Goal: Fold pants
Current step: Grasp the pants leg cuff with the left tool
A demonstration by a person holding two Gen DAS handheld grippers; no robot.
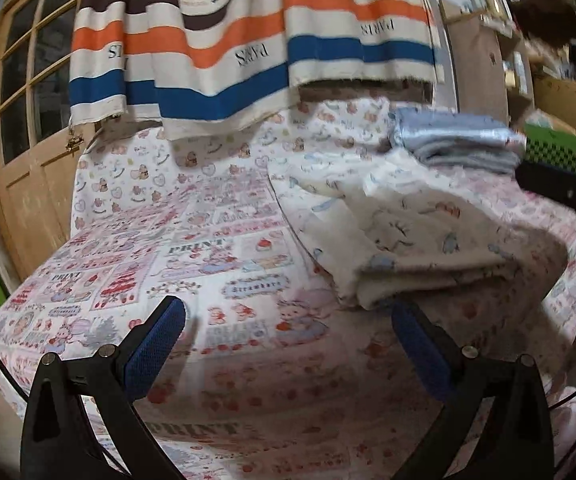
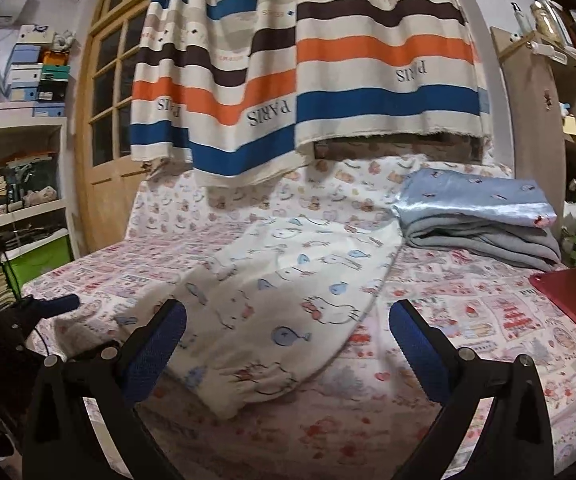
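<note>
The pants are cream with a cartoon cat and fish print and lie folded lengthwise on the printed bed sheet. My right gripper hovers open over their near end, its blue pads apart on either side and touching nothing. In the left wrist view the pants lie ahead and to the right. My left gripper is open over bare sheet, just short of the pants' near corner. A blue-padded finger of the left gripper shows at the left of the right wrist view.
Folded blue and grey blankets are stacked at the back right of the bed. A striped curtain hangs over the far edge. A red flat item lies at the right edge, a wooden door and shelves to the left.
</note>
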